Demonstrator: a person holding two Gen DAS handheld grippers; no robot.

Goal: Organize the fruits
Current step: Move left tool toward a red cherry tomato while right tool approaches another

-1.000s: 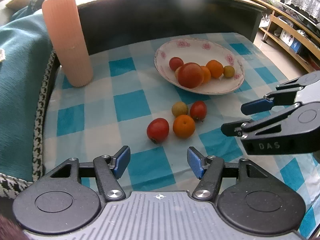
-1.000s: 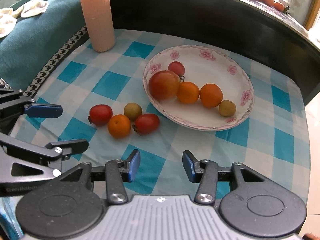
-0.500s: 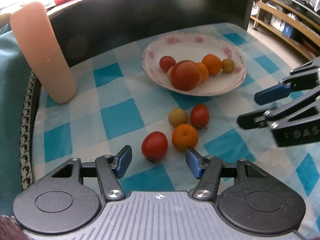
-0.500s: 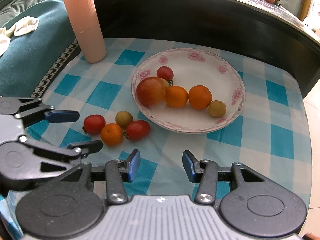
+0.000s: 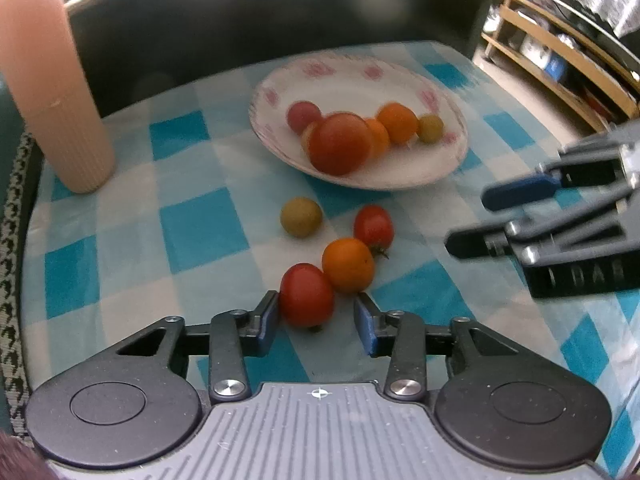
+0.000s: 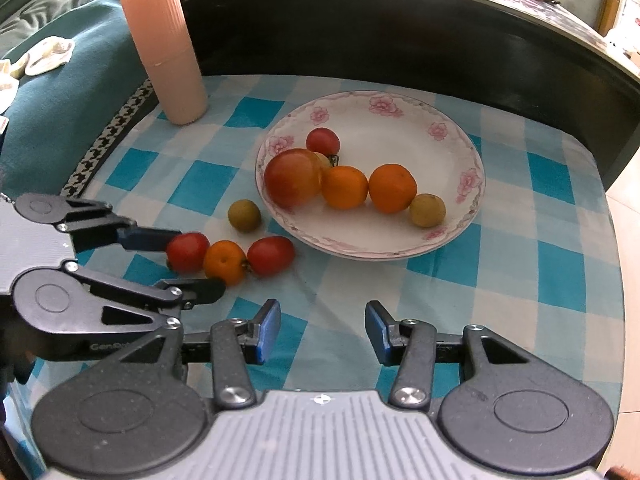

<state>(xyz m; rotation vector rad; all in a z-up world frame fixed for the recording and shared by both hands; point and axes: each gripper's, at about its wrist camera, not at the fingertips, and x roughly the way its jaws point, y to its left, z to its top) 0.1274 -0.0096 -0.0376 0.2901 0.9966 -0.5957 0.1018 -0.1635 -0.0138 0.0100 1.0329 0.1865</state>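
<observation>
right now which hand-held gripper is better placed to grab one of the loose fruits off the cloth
Left. The left hand-held gripper is closing around the nearest red tomato, already between its pads. The right hand-held gripper stands over bare checked cloth, holding nothing.

Glossy ceramic plate (image 6: 472, 152), checked cloth (image 6: 552, 256), ribbed matt cup (image 6: 164, 40)
</observation>
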